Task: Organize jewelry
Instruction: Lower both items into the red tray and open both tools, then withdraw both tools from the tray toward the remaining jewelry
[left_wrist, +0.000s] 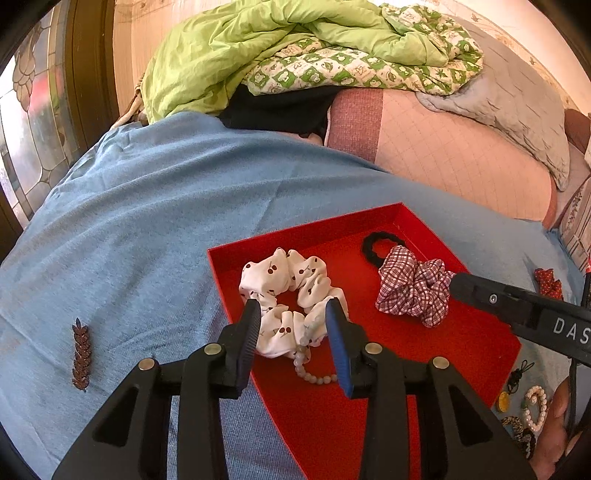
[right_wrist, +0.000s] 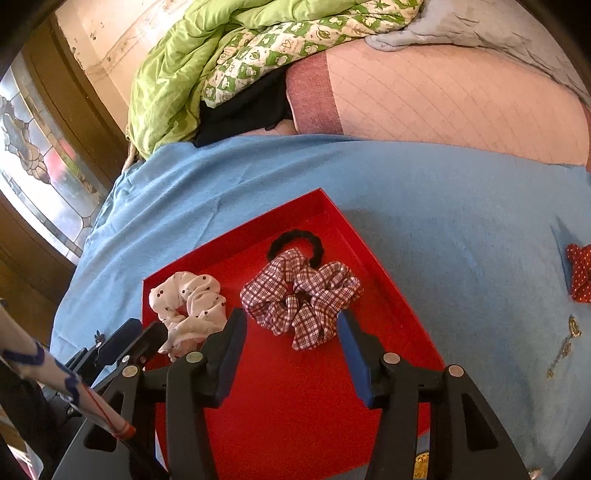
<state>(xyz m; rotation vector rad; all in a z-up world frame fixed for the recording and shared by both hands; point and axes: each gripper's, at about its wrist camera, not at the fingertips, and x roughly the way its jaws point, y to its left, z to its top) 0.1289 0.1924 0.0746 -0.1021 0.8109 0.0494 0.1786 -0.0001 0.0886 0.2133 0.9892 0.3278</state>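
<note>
Scrunchies (right_wrist: 301, 301) flat in red tray (right_wrist: 295, 406)

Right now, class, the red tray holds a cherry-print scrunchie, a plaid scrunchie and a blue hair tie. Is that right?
Not quite: the hair tie is black, not blue, as the right wrist view shows. The red tray does hold the cherry-print scrunchie and the plaid scrunchie.

A bed carries everything, spread with a blue cloth (left_wrist: 155, 206). On the cloth sits a shallow red tray (left_wrist: 476, 354). To its left lies a brown leaf-shaped hair clip (left_wrist: 81, 354). To its right lie a red dotted scrunchie (right_wrist: 580, 273), a small gold ornament (right_wrist: 565, 345) and a pearl bracelet (left_wrist: 535, 406). Behind the cloth are a pink quilted cover (left_wrist: 458, 155) and a crumpled green quilt (left_wrist: 280, 48).
</note>
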